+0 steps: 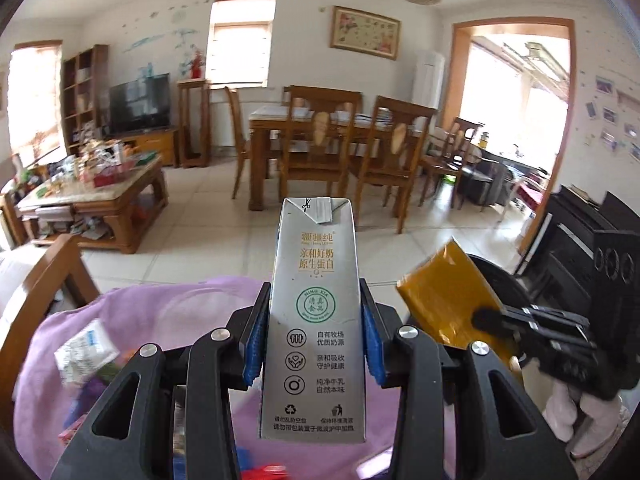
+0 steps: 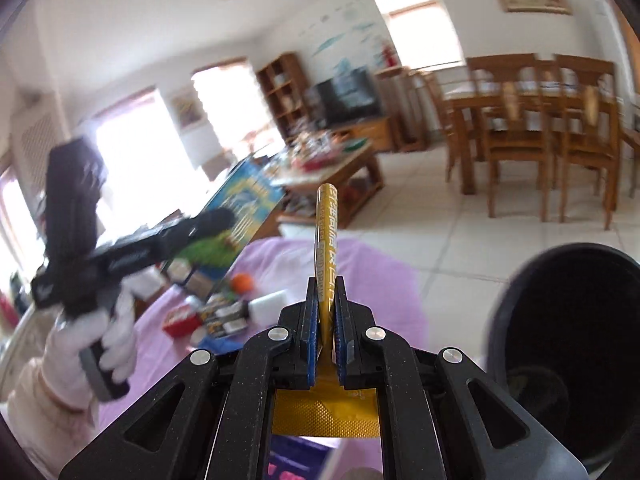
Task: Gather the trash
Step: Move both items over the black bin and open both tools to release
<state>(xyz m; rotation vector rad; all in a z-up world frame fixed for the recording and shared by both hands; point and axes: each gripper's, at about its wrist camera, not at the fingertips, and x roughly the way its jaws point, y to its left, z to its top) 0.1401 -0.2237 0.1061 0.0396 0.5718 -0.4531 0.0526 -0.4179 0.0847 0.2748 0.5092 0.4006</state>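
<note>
Purple-clothed worktop (image 1: 168, 312) below; left tool (image 1: 314, 344) clamps light, crushable milk carton (image 1: 314, 320) mid-body; right tool (image 2: 327, 320), toward 3 o'clock, pinches thin yellow packet (image 2: 327, 232).

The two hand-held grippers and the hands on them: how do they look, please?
Both the left gripper and the right gripper have matte black linkage arms with round silver rivets and blue ridged pads on the fingers. The left hand wears a white glove and a pale pink sleeve.

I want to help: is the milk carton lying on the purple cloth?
No, the left gripper holds the carton upright above the cloth.
</note>
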